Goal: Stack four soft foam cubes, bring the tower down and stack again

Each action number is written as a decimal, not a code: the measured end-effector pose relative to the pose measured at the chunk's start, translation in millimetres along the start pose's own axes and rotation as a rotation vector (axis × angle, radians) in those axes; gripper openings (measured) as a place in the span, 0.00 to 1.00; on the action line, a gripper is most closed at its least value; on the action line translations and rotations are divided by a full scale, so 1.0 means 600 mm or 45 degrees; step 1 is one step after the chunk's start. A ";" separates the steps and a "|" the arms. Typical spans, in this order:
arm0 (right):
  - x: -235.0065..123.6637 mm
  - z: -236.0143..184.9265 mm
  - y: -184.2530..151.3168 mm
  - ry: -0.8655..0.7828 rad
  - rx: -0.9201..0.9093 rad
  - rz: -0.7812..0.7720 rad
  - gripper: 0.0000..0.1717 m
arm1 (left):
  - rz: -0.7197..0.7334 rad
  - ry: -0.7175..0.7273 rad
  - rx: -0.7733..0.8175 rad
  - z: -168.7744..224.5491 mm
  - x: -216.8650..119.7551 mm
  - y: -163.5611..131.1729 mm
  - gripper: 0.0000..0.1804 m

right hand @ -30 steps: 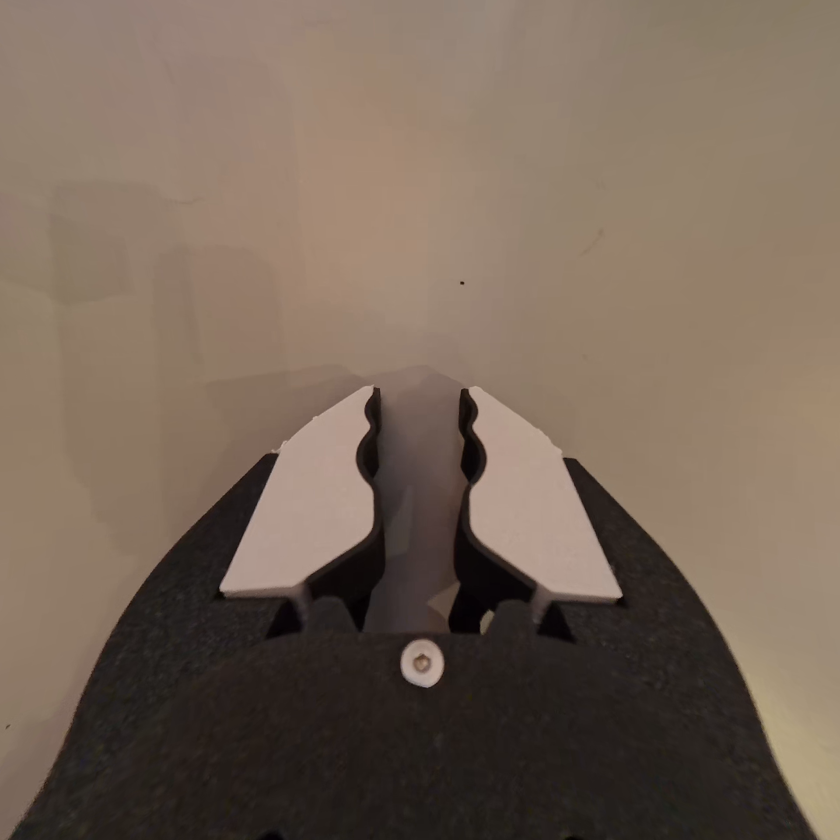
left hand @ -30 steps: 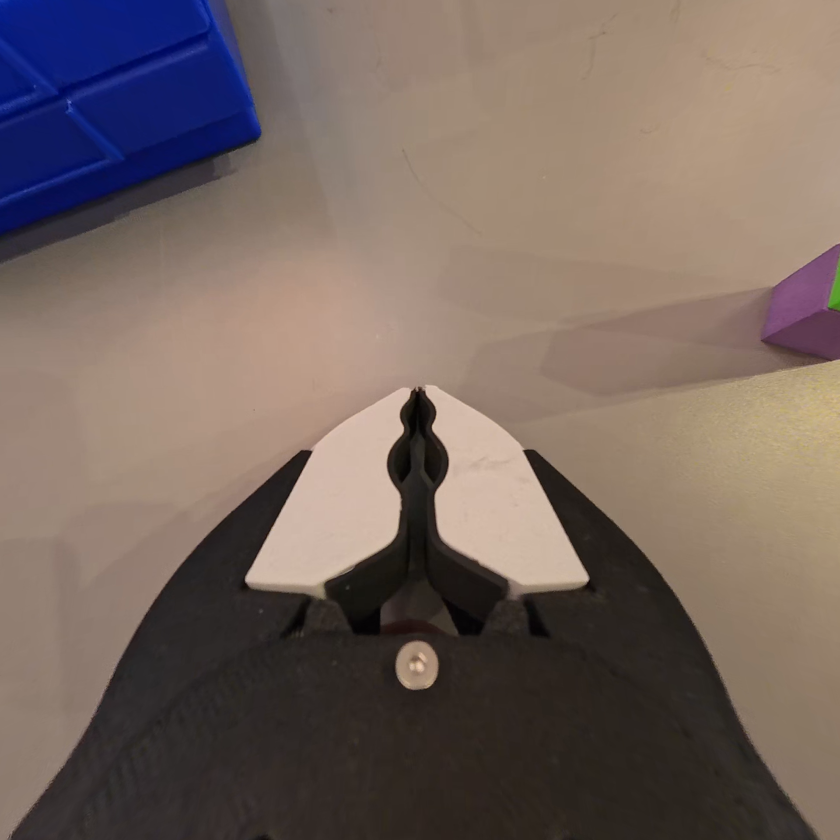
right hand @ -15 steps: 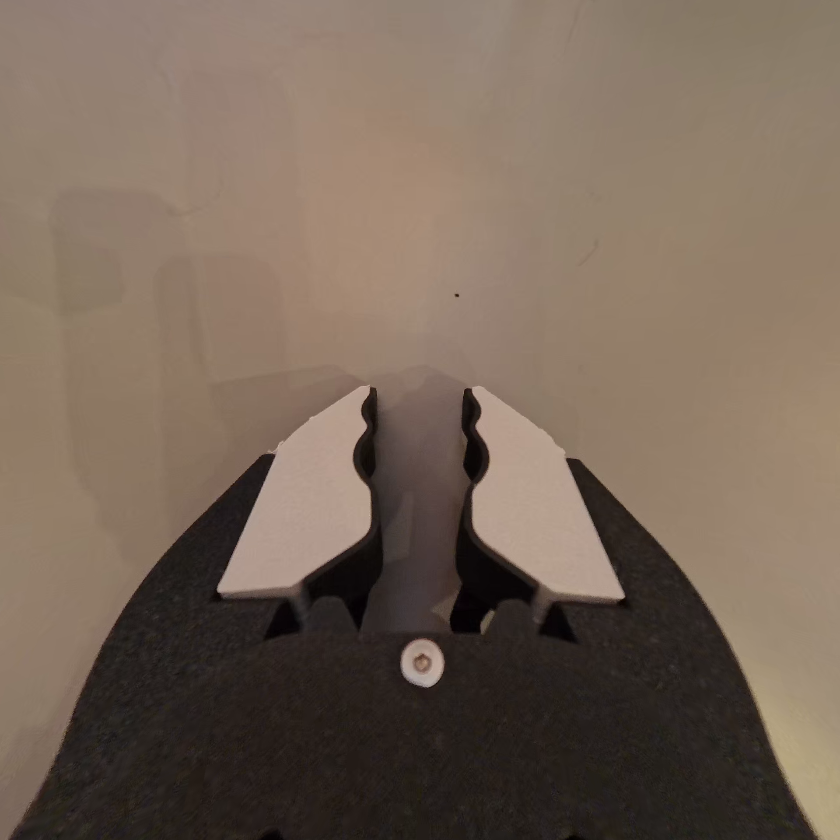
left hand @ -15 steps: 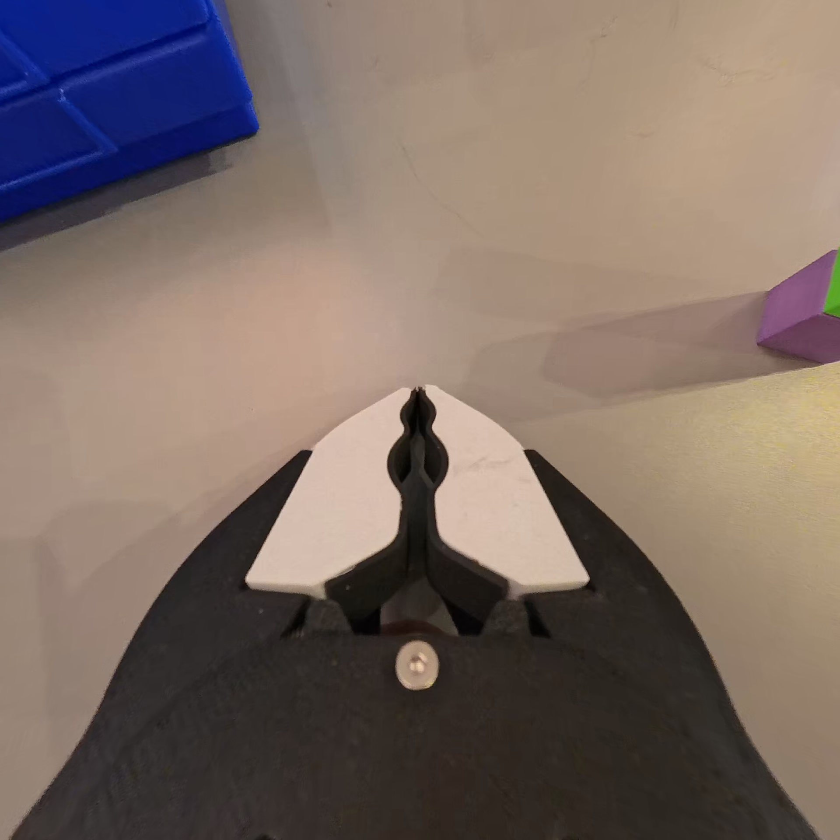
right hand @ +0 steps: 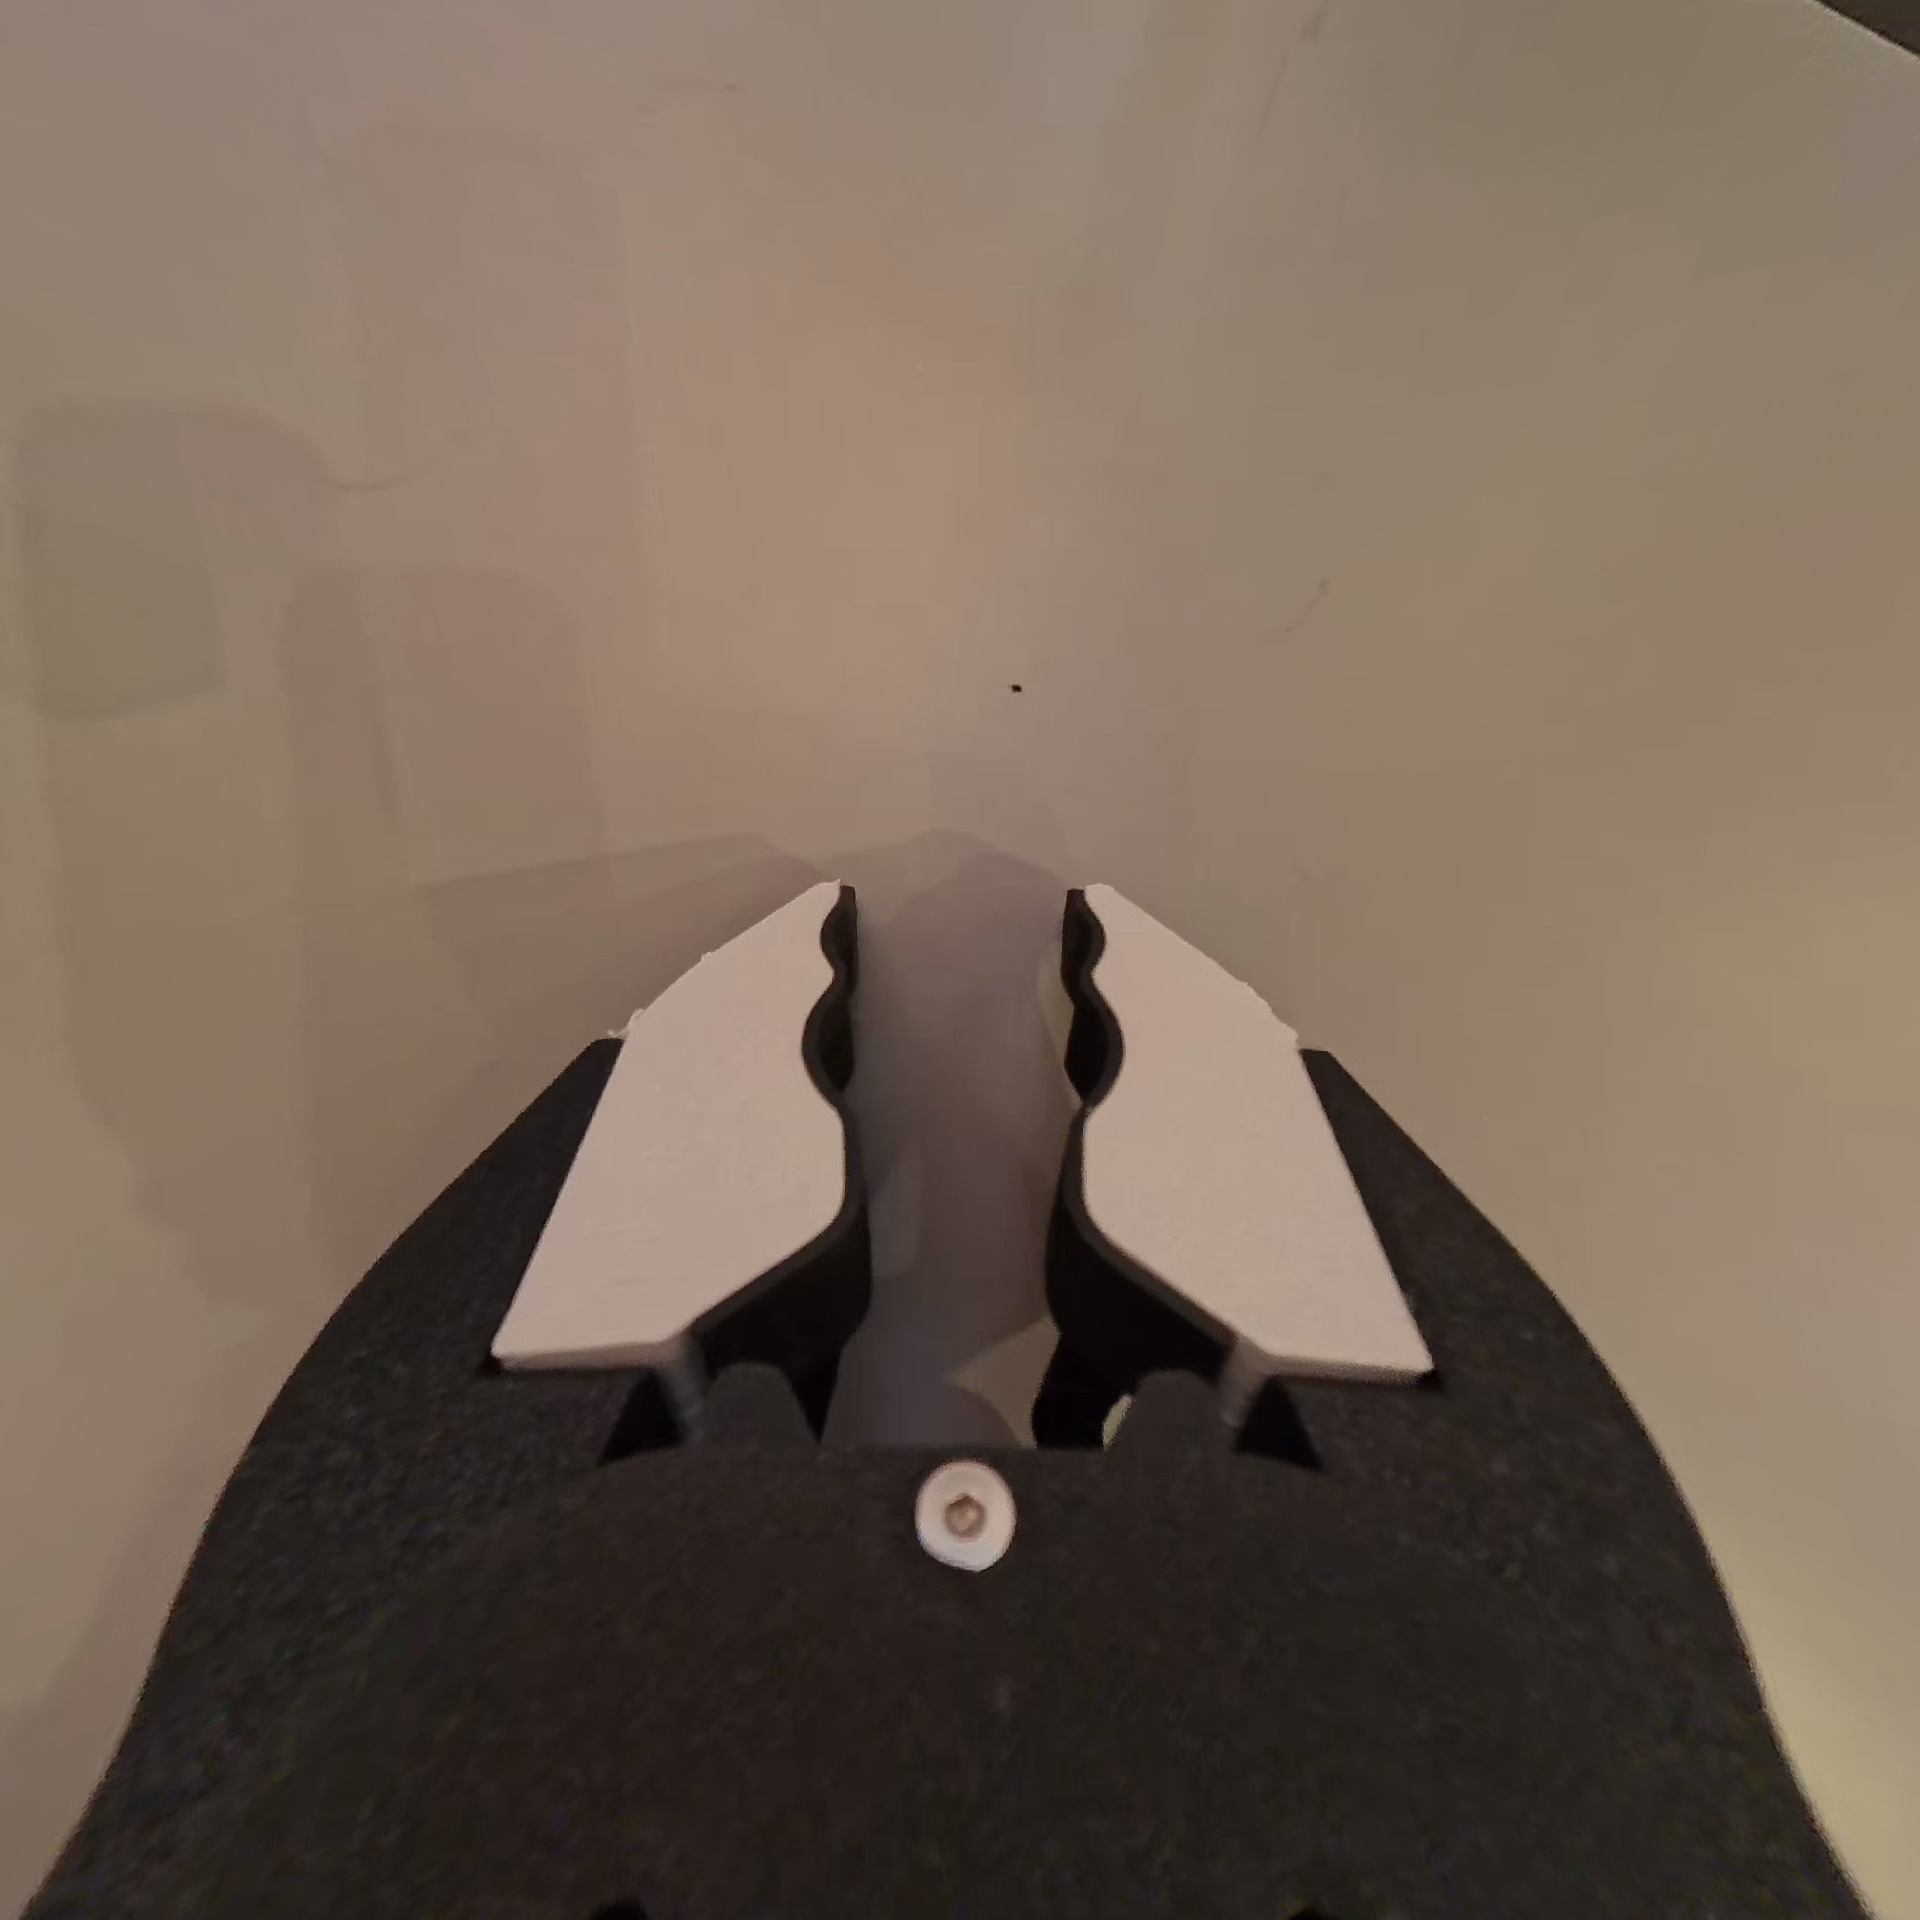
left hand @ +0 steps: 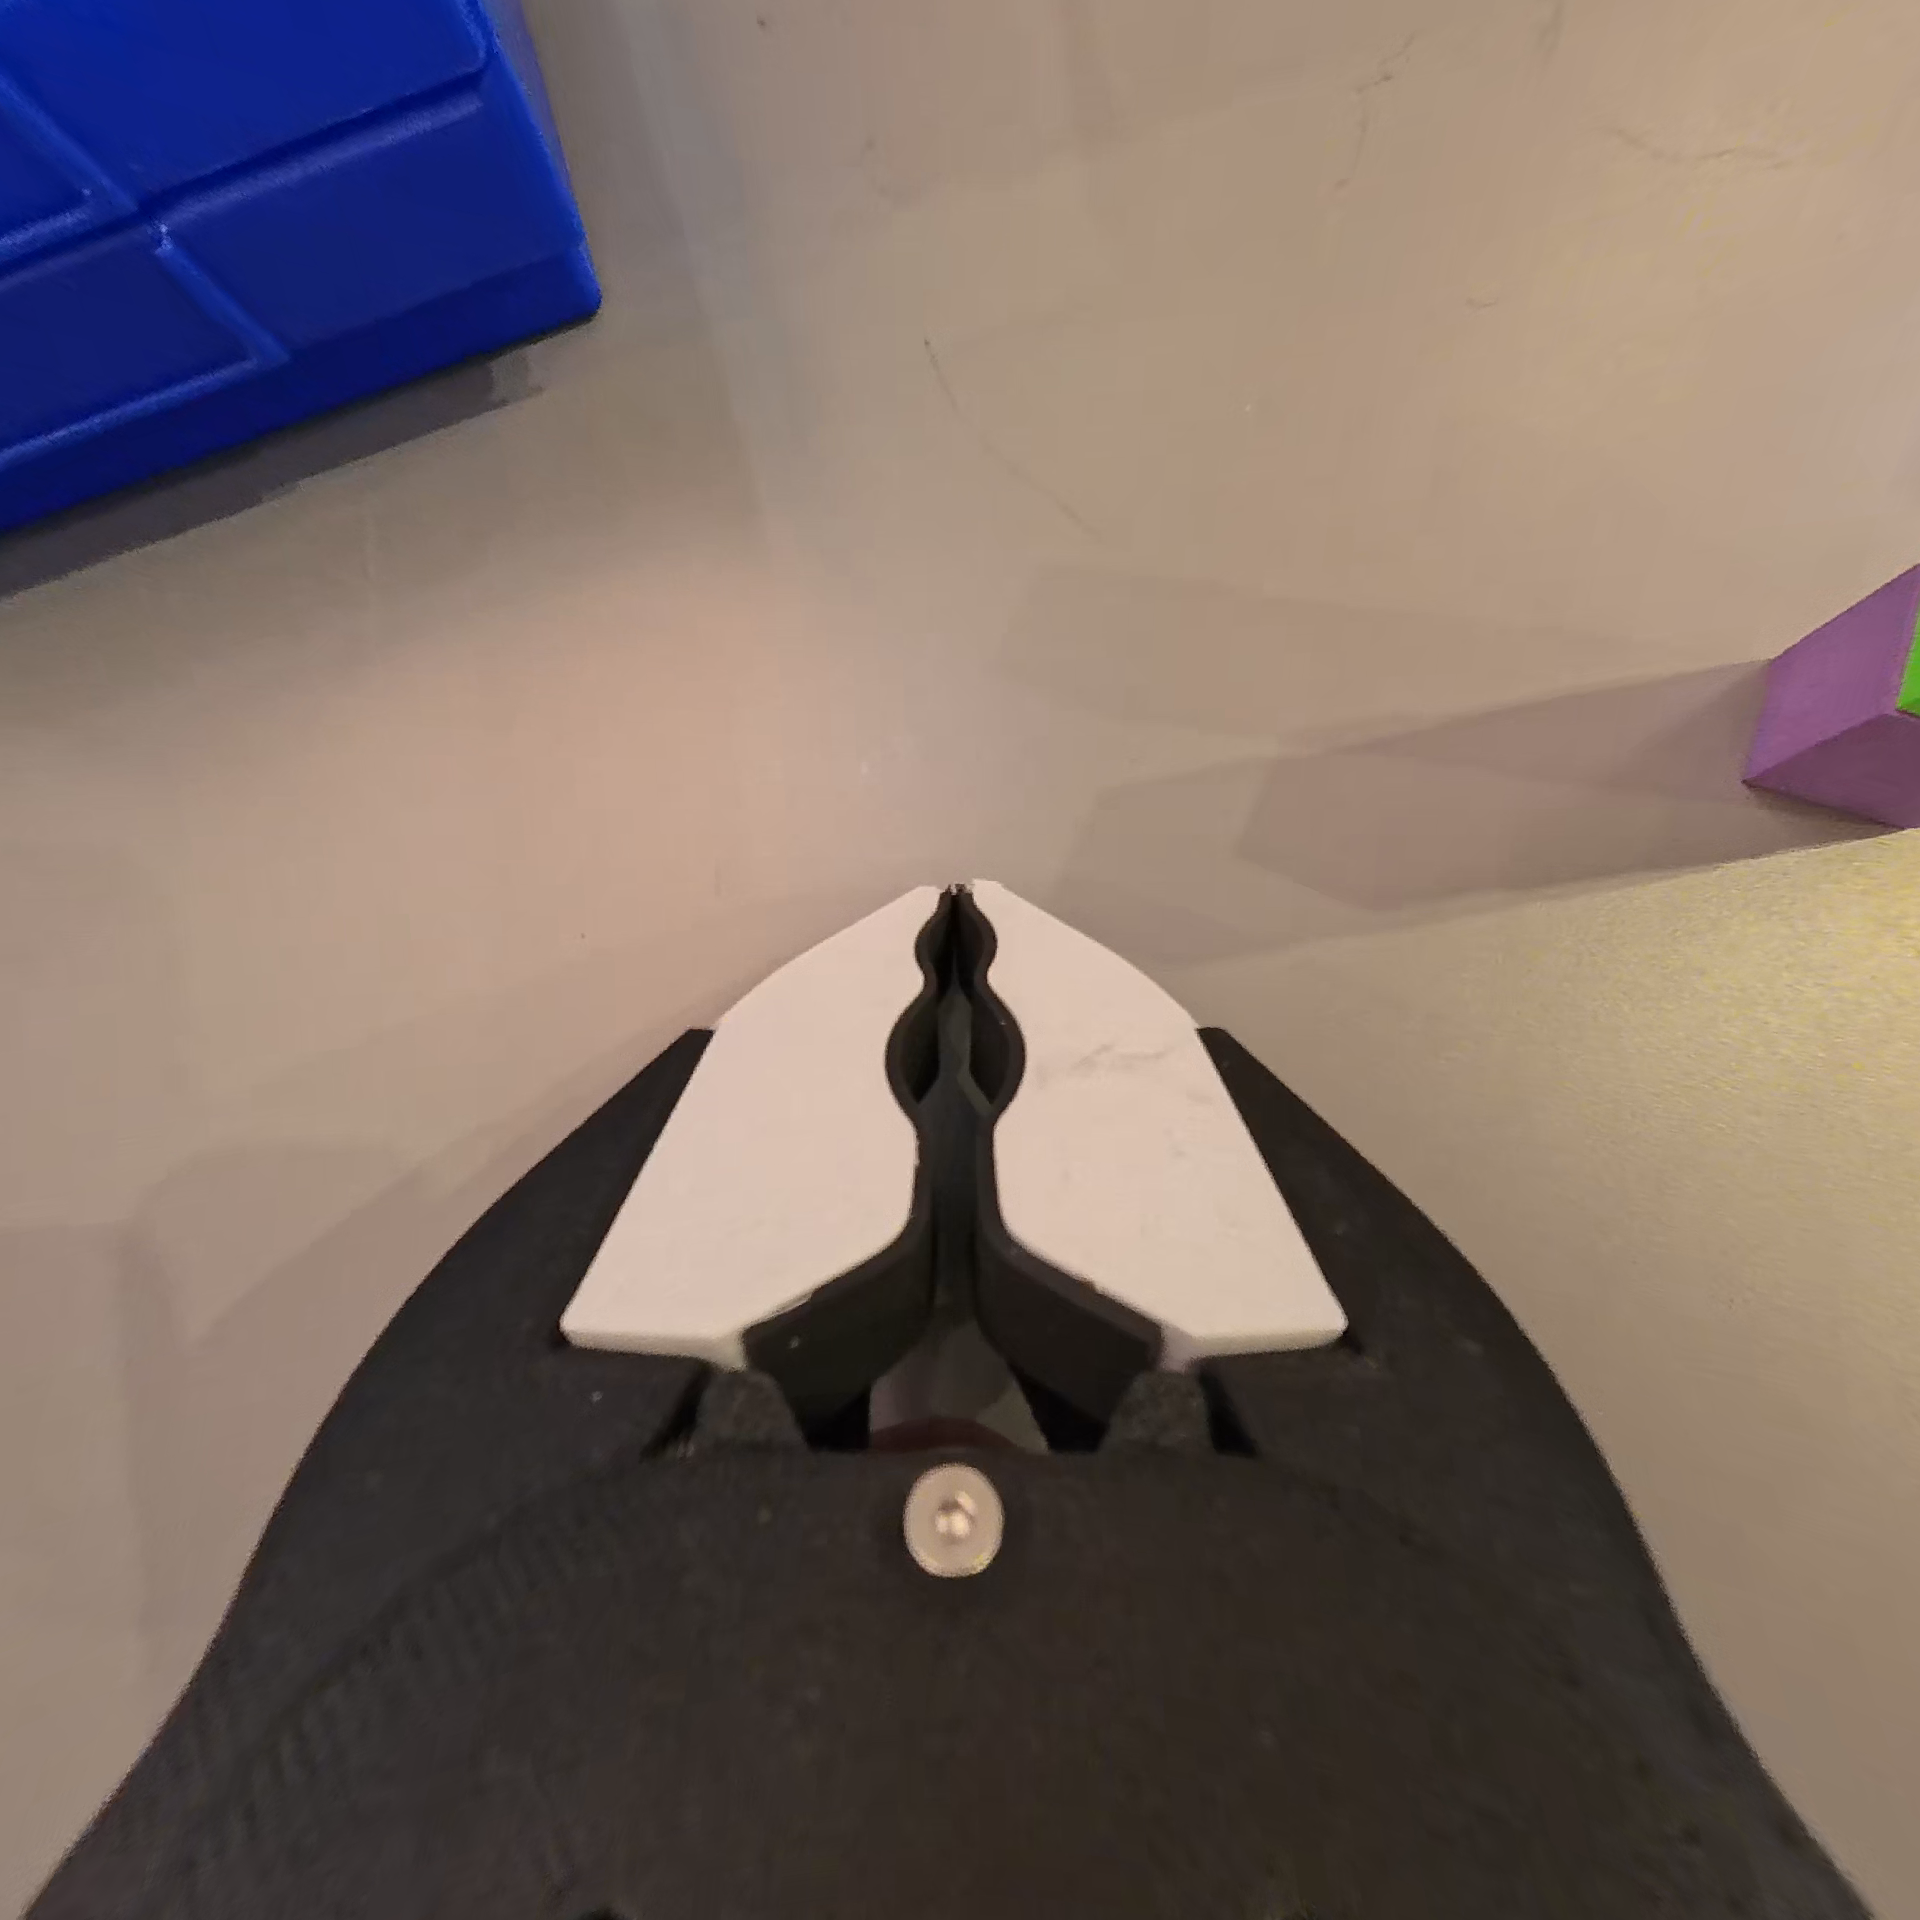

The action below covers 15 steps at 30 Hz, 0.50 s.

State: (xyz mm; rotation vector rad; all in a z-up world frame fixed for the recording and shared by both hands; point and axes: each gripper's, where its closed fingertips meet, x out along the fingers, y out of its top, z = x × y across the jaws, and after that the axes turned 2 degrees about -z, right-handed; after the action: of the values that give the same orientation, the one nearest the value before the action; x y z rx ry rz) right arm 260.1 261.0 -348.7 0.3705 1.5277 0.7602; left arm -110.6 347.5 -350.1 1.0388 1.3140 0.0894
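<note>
In the left wrist view my left gripper is shut with nothing between its pads, over bare beige table. A purple foam cube sits at the right edge of that view, far right of my fingertips, with a sliver of a green cube against it. In the right wrist view my right gripper is open and empty, and only bare table shows between and beyond its fingers. No cube shows in the right wrist view.
A blue plastic box lies at the upper left of the left wrist view. The beige table fills the right wrist view, with soft shadows at the left and a dark table edge at the top right corner. About 40 centimetres separates my left fingertips from my right. The right gripper is farther from the purple foam cube, some 25 centimetres, than the left, some 15 centimetres.
My right gripper's fingers have spread a little wider. The left view has drifted slightly, so the purple cube sits a bit lower and farther right. The left gripper stays shut.
</note>
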 end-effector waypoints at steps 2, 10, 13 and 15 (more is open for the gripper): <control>0.000 0.000 0.000 0.000 0.000 0.001 0.22 | 0.000 0.000 -0.002 0.000 0.000 0.000 0.00; 0.001 0.001 0.000 0.011 0.012 0.007 0.23 | 0.000 0.003 0.001 0.000 0.000 0.000 0.00; 0.001 0.001 0.000 0.014 0.014 0.008 0.23 | 0.000 0.004 0.000 0.000 0.000 0.000 0.00; 0.001 0.001 0.000 0.018 0.016 0.009 0.22 | 0.000 0.005 0.001 -0.001 0.000 0.000 0.00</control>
State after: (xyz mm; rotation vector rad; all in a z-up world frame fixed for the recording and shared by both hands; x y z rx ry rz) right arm 260.6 261.7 -349.2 0.3809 1.5458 0.7599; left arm -111.0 347.5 -350.0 1.0401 1.3178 0.0911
